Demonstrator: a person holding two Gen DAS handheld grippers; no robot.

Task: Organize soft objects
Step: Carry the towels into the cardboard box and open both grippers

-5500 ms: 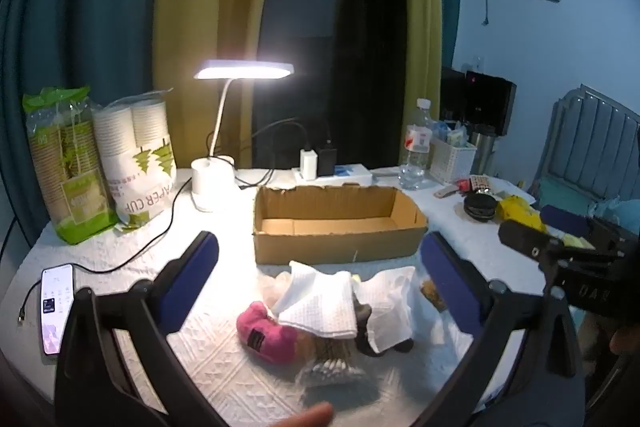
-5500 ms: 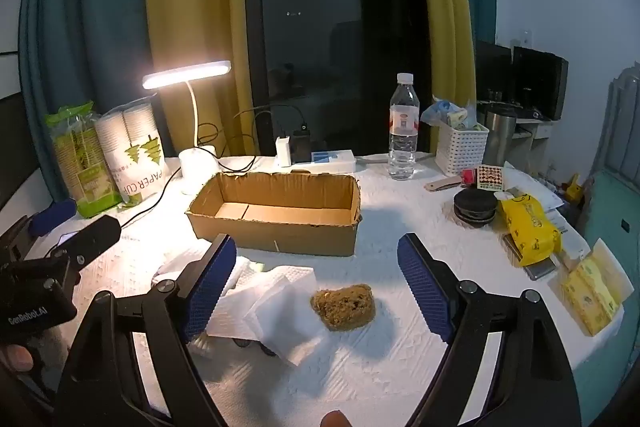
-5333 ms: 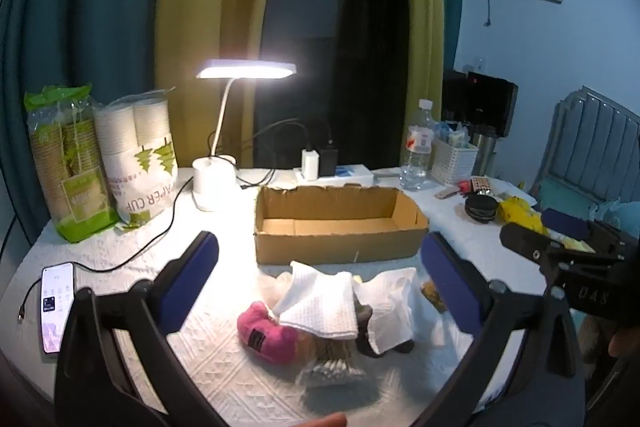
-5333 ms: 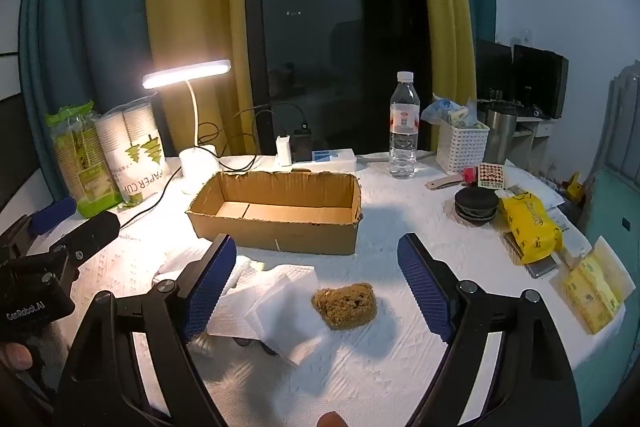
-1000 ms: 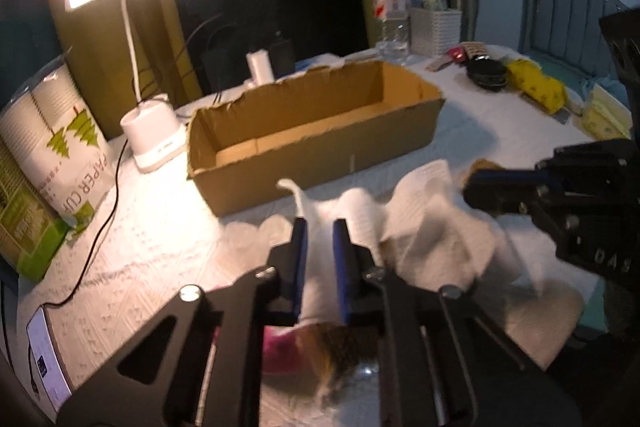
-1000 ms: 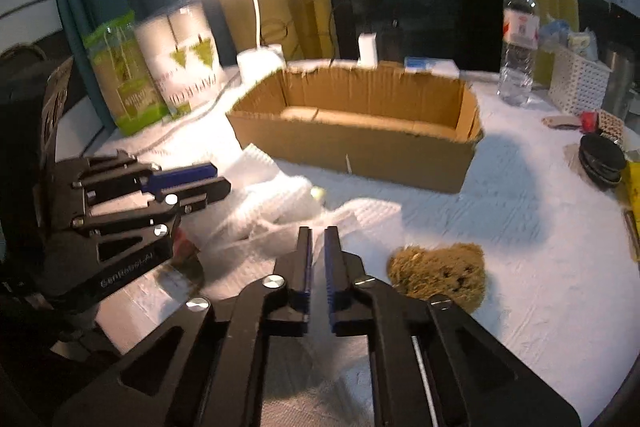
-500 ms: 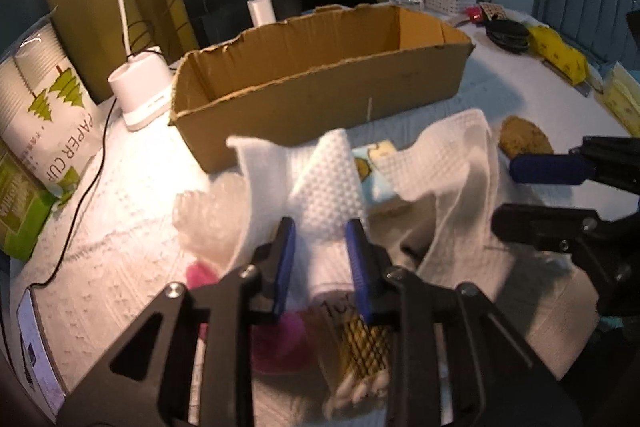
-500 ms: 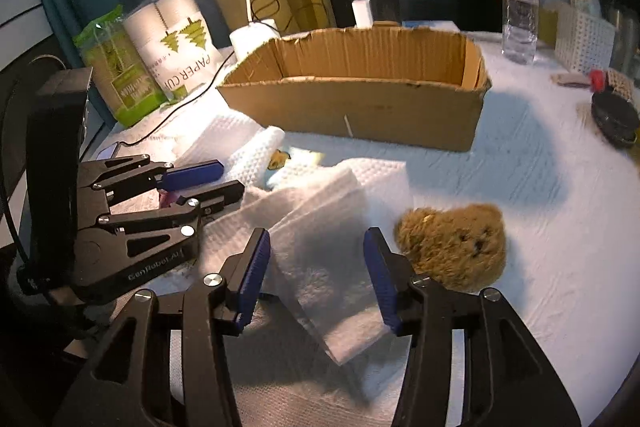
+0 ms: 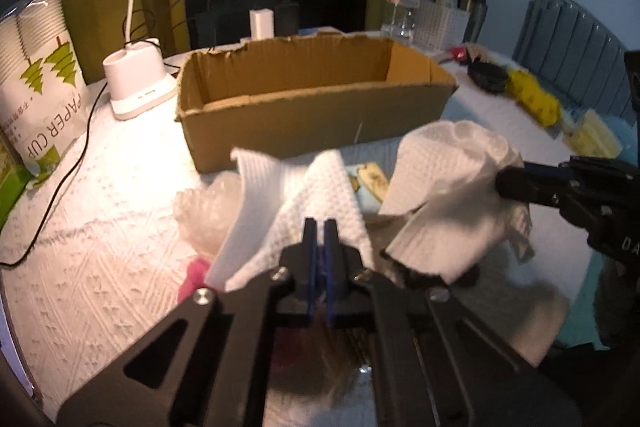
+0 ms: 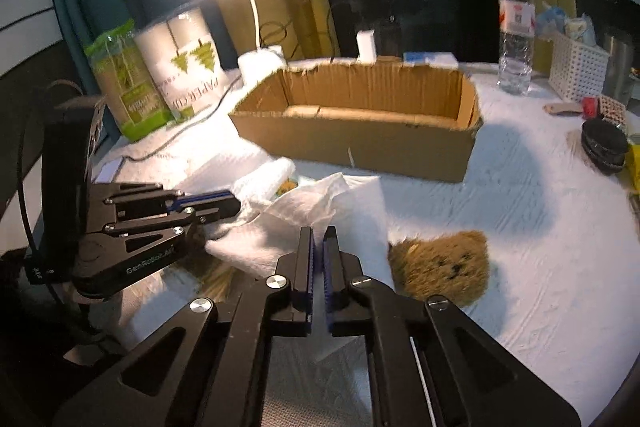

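My left gripper point(image 9: 319, 227) is shut on a white paper towel point(image 9: 296, 199) and holds it up in front of the open cardboard box point(image 9: 316, 115). My right gripper point(image 10: 319, 233) is shut on a second white paper towel point(image 10: 340, 211), which also shows in the left wrist view point(image 9: 444, 195). A brown sponge point(image 10: 440, 265) lies on the table right of the towels. A pink soft toy point(image 9: 192, 277), crumpled clear plastic point(image 9: 204, 203) and a small yellow-printed pad point(image 9: 370, 181) lie under the towels.
A desk lamp point(image 9: 136, 87), paper cup packs point(image 9: 38, 87) and a cable stand left of the box. A water bottle point(image 10: 516, 27), white basket point(image 10: 576, 69), black round case point(image 10: 602, 145) and yellow packs point(image 9: 534, 99) stand to the right.
Both grippers have closed from partly open onto their paper towels. The towels are lifted off the pile, closer to the box.
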